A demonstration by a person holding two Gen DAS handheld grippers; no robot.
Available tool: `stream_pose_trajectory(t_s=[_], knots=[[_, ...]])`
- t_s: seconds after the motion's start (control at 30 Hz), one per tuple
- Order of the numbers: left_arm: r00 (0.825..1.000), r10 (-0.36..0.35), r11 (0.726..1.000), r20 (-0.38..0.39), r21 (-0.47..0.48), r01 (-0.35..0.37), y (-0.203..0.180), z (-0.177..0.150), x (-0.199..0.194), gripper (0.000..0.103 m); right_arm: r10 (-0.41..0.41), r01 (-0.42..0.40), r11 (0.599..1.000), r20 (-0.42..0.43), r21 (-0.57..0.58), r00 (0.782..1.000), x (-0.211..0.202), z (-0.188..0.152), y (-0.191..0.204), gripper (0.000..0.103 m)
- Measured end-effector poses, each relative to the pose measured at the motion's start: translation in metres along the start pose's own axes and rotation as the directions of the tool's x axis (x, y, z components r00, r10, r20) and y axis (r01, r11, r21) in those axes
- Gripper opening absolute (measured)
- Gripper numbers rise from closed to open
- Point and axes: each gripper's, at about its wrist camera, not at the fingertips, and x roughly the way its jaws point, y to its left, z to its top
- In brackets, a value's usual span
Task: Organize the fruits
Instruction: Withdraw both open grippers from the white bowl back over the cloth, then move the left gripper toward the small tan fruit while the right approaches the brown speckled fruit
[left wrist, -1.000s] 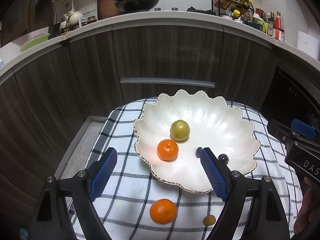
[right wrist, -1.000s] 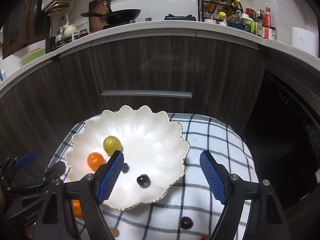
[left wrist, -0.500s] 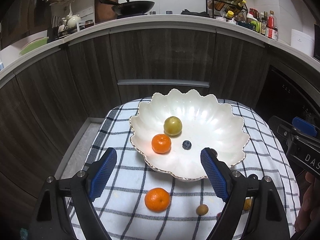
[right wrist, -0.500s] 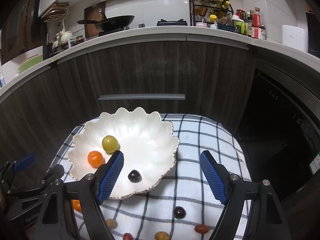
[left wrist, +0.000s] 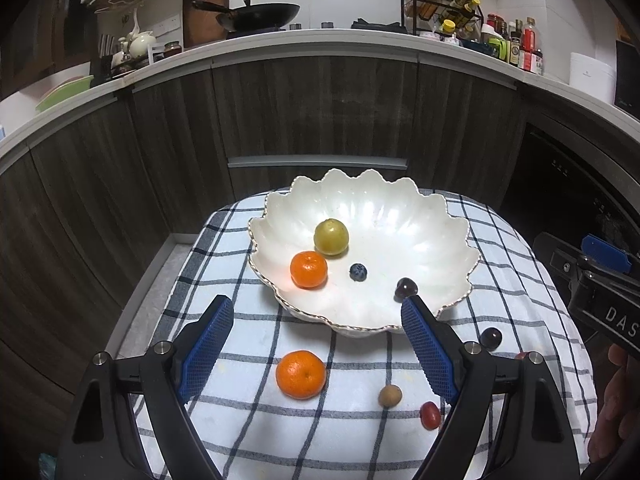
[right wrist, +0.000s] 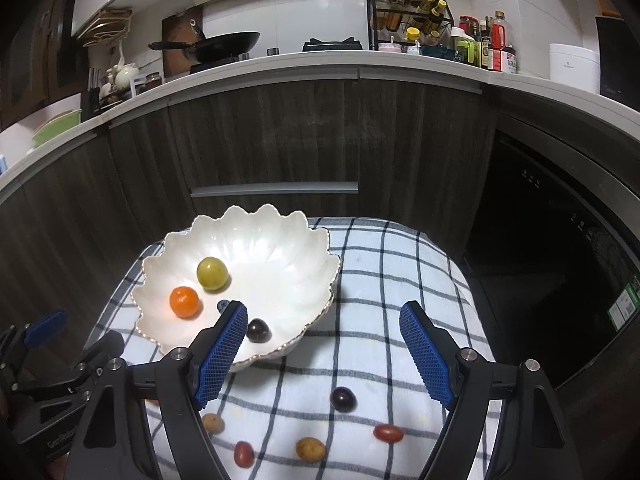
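White scalloped ceramic bowl (left wrist: 424,216) on blue-checked cloth (left wrist: 224,276), holding four fruits: one orange mandarin (left wrist: 308,269), one yellow-green plum (left wrist: 331,237), one blueberry (left wrist: 358,271), one dark grape (left wrist: 406,288), seven fruits loose on the cloth, one second mandarin (left wrist: 300,374), left gripper (left wrist: 316,350) and right gripper (right wrist: 323,350) fingers both spread wide, empty.

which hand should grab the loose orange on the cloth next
Left. The orange lies on the checked cloth almost between the left gripper's open fingers. In the right wrist view the right gripper faces the dark grape and cherry tomatoes instead; that orange is hidden.
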Motion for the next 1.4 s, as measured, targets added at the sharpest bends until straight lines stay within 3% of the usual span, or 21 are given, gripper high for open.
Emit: stream_pose_trajectory(t_s=[0.63,1.4], knots=[[0.999,-0.04,0.999,-0.023,0.0,0.04,-0.014,-0.035,-0.006,0.086,-0.013,0.014,1.0,-0.043,0.019,0.999,-0.006,-0.039,-0.017,0.079],[0.995,-0.099,0.991,0.01,0.091,0.098,-0.026,-0.073,0.003,0.085,-0.001,0.001,1.0,-0.084,0.008,0.996,0.002,-0.081,-0.012,0.079]])
